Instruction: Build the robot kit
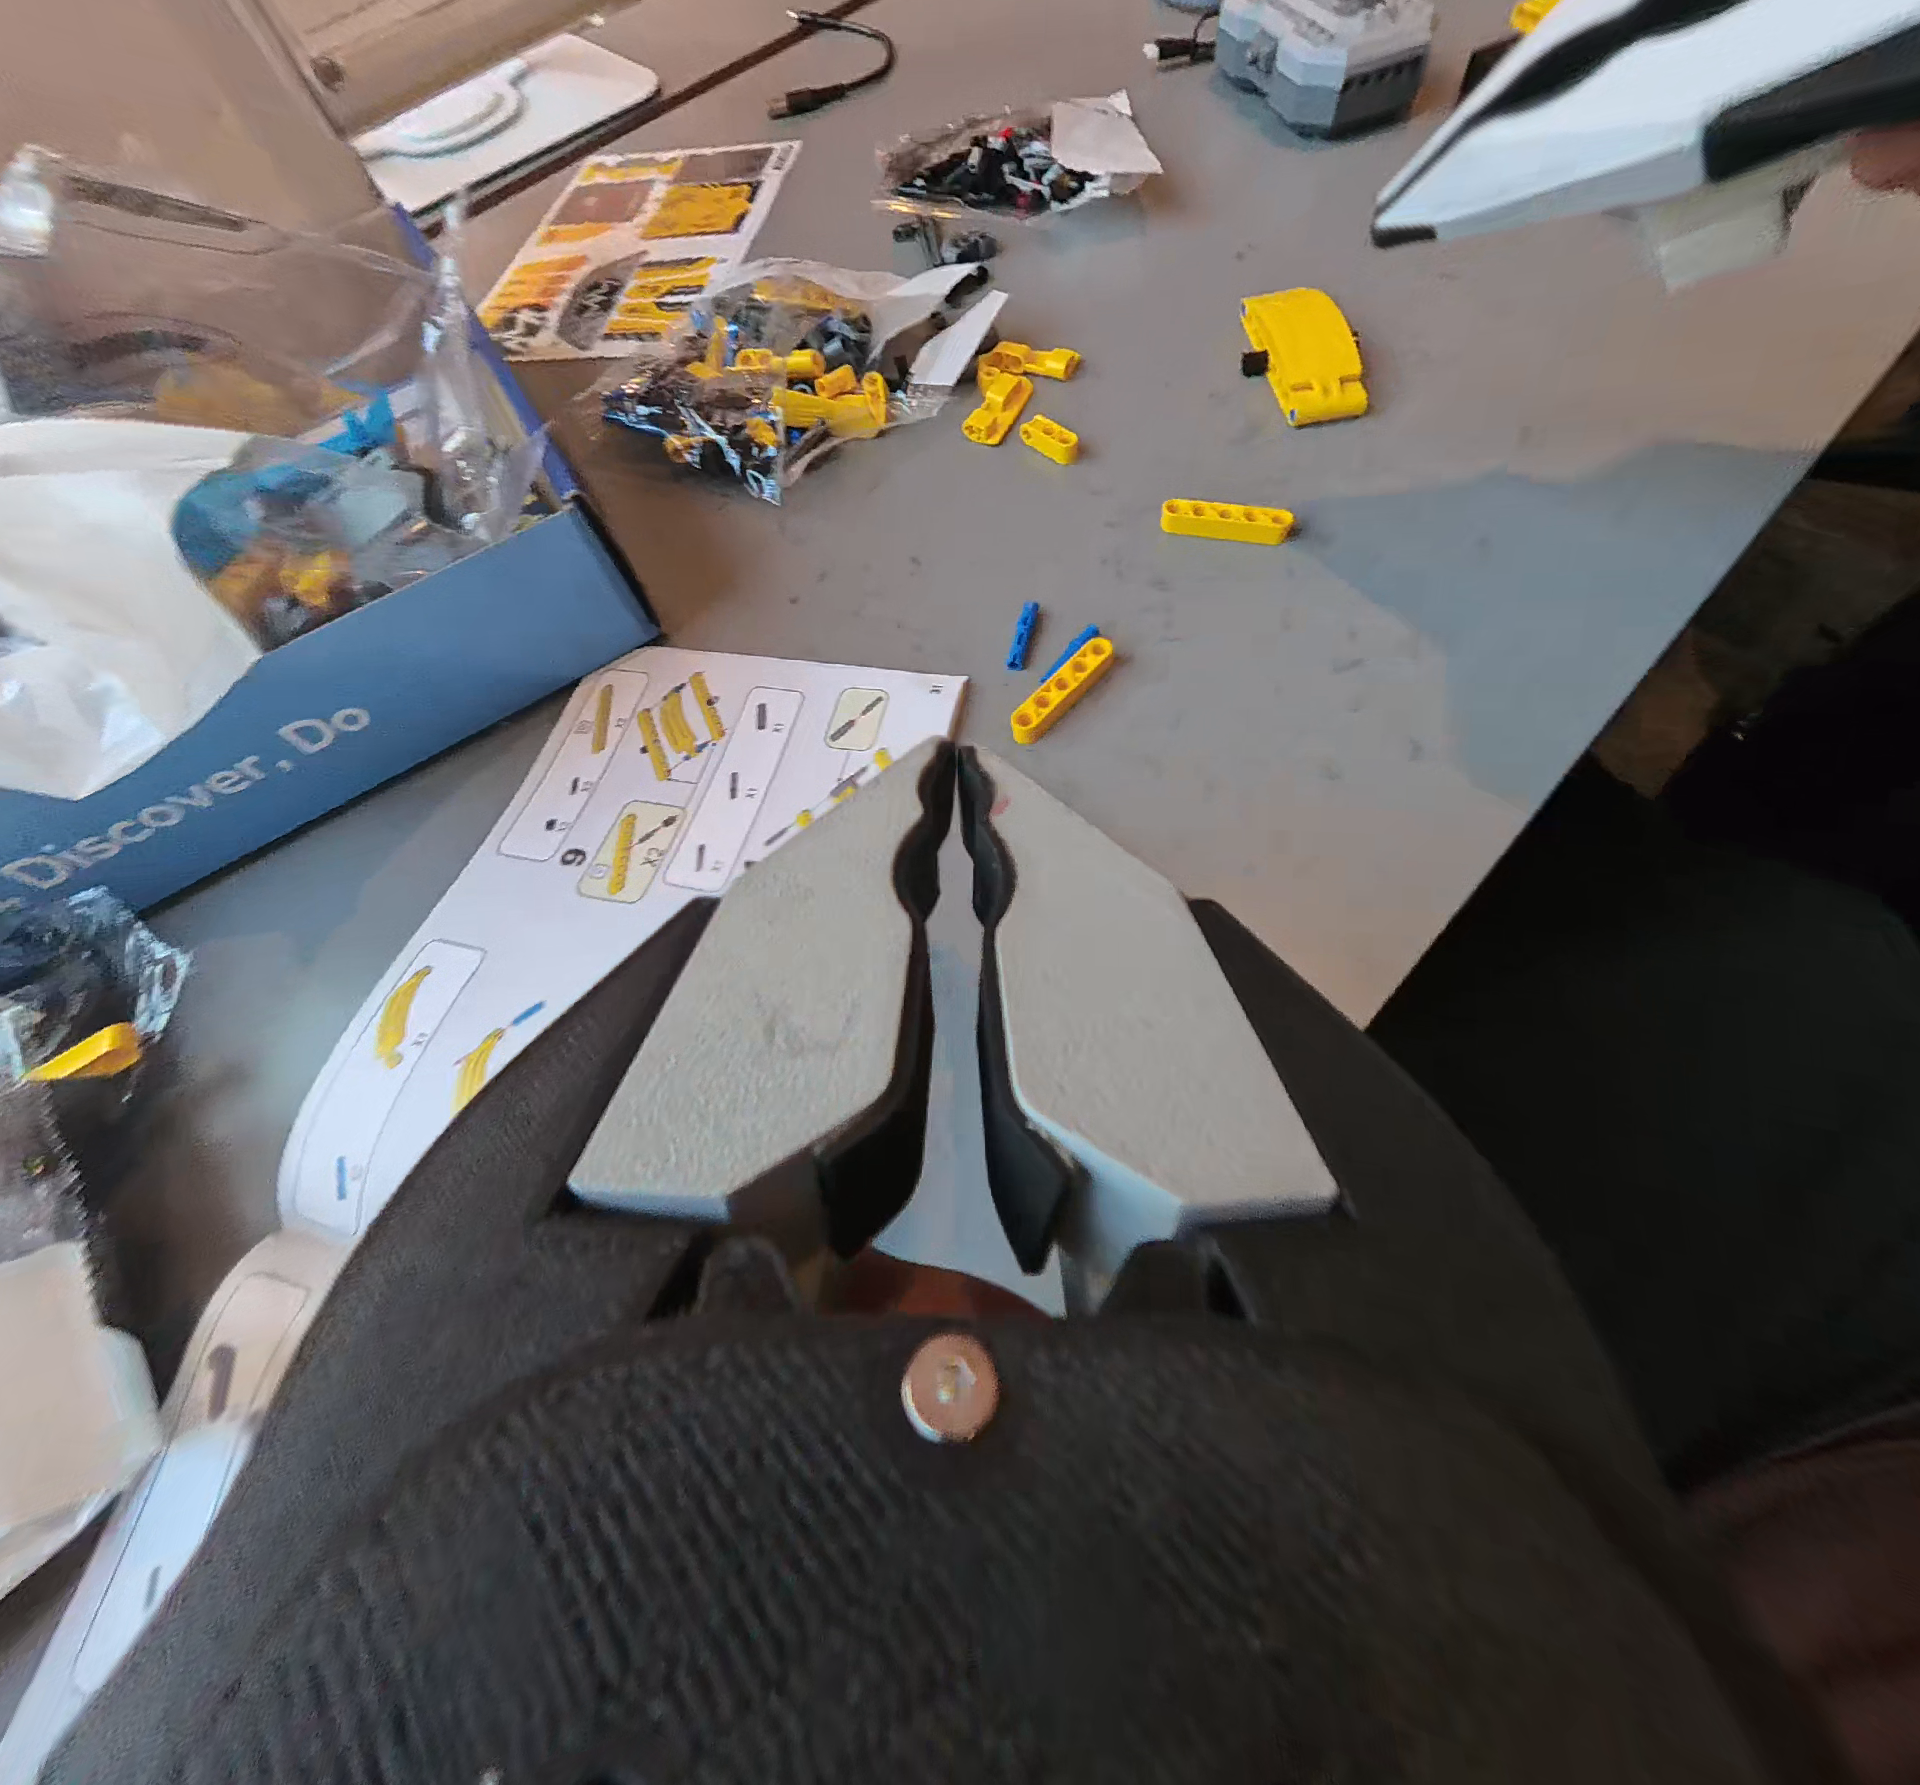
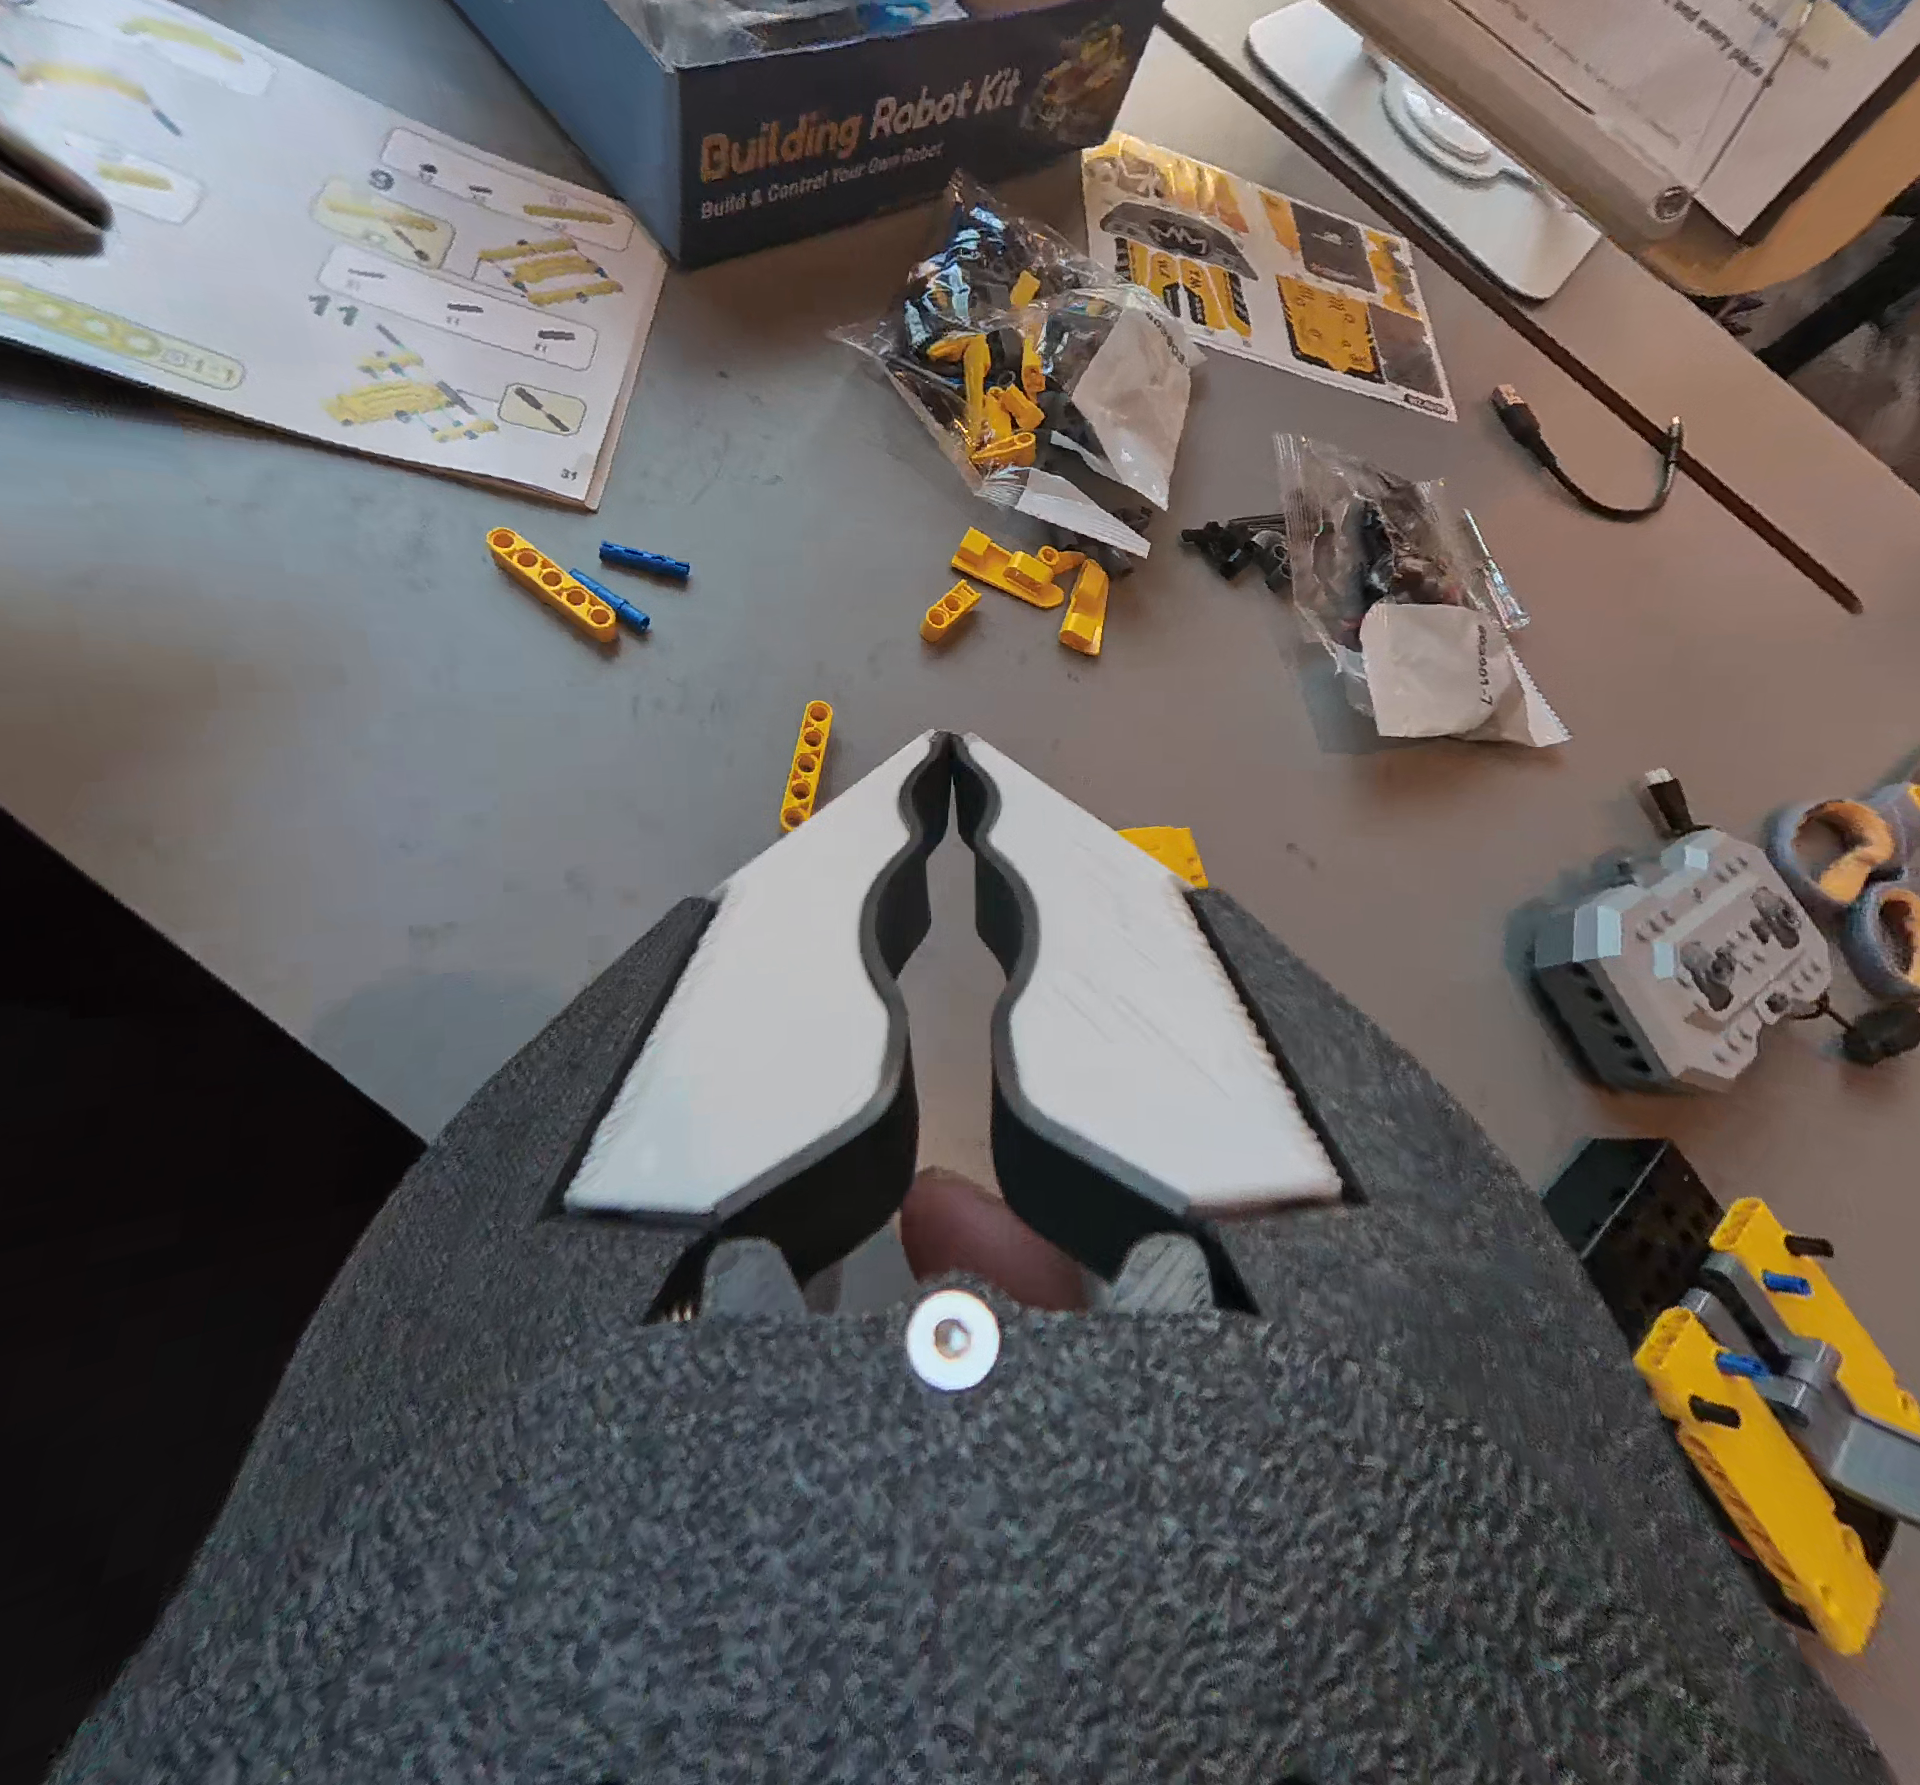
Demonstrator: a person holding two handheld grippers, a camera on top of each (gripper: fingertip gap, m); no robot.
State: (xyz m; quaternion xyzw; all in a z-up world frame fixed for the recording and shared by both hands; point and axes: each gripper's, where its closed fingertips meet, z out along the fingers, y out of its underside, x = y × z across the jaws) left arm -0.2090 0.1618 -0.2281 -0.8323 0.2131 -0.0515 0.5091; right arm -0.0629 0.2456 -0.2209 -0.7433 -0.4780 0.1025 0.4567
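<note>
Left tool (image 1: 956,756) closed, empty, over the white instruction booklet (image 1: 665,800) near the tabletop's (image 1: 1455,696) edge; right tool (image 2: 948,743) closed, empty, beside a yellow holed plastic beam (image 2: 806,767).

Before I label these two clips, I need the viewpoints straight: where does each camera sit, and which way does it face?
Left wrist view: on the left gripper, jaws shut and empty, looking down over the instruction booklet across the grey table; the right gripper shows far right.
Right wrist view: on the right gripper, shut and empty, above a yellow beam, facing the blue kit box.
Shared: booklet, box, yellow beam with blue pins, grey motor block.
</note>
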